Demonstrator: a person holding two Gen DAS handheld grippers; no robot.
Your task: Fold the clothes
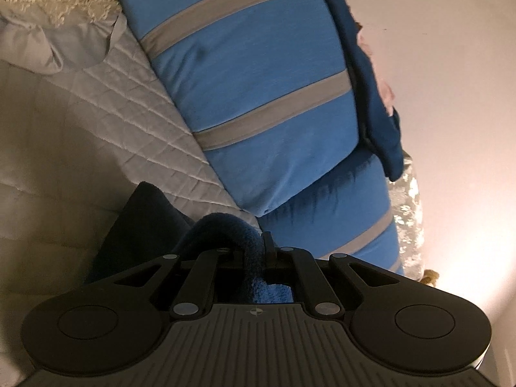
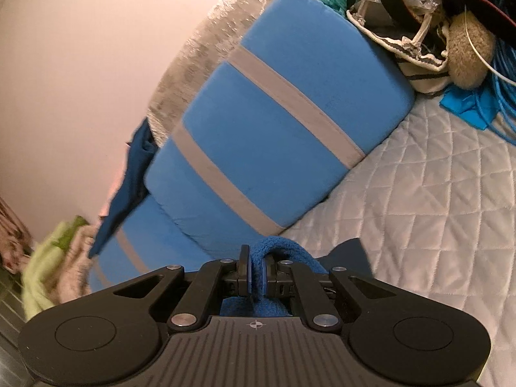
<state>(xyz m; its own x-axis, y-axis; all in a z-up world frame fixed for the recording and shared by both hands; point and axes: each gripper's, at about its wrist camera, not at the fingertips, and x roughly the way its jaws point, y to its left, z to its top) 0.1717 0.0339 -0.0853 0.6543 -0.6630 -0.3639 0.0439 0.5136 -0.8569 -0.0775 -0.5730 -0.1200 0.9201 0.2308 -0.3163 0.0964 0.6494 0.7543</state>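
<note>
Mostly hidden, dark blue fleece (image 1: pixel 238 225) bunches inside the left tool (image 1: pixel 258 251).

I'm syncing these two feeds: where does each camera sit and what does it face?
Left wrist: on the left gripper, pinching dark blue fleece; faces striped blue cushions and quilt.
Right wrist: on the right gripper, clamping fleece; faces the cushions, quilt, clutter.
Shared: cushions, quilt, fleece, wall.
</note>
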